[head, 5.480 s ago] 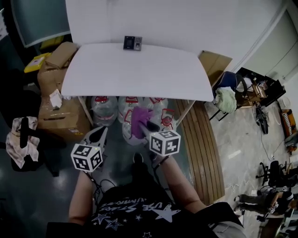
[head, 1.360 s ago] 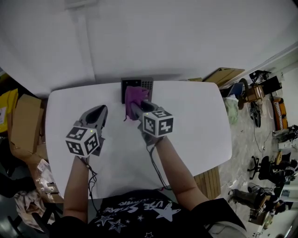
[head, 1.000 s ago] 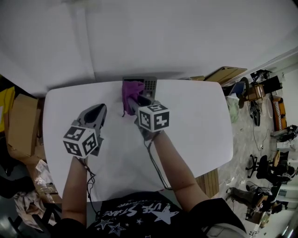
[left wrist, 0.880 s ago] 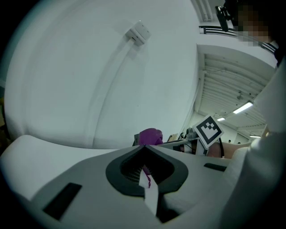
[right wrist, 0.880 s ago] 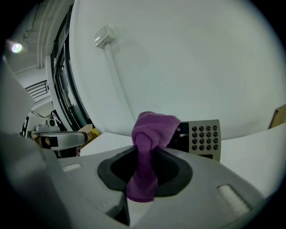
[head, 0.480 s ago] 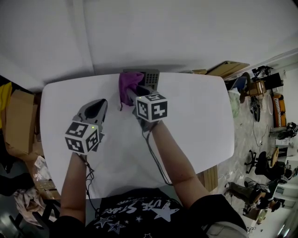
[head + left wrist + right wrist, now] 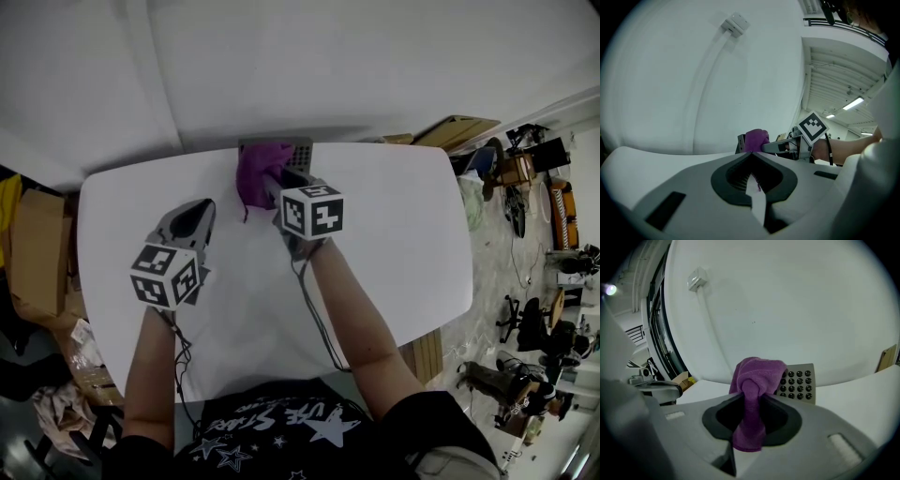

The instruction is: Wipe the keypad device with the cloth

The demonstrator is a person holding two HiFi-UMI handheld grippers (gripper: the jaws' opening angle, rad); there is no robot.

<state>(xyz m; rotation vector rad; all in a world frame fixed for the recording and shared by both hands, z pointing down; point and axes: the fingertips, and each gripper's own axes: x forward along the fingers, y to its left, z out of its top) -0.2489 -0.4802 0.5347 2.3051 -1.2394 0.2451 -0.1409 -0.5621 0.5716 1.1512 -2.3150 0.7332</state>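
Your R hand-held gripper (image 7: 274, 192) is clamped on the purple cloth (image 7: 255, 173), which covers the left part of the keypad device (image 7: 301, 150) at the tabletop's (image 7: 403, 234) far edge. The bare keys lie just rightward. L hand-held gripper (image 7: 190, 217) is closed, empty & farther off

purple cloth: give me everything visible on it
The cloth is purple, soft, fleecy-looking fabric, bunched into a wad. The right gripper has its fingers shut on the cloth's middle: a rounded bundle bulges out past the fingers and a tail runs back between them. The bundle covers the left part of the keypad device, which stands at the far edge of the table by the wall. The button grid shows to its right. Contact looks likely, but I can't confirm it.
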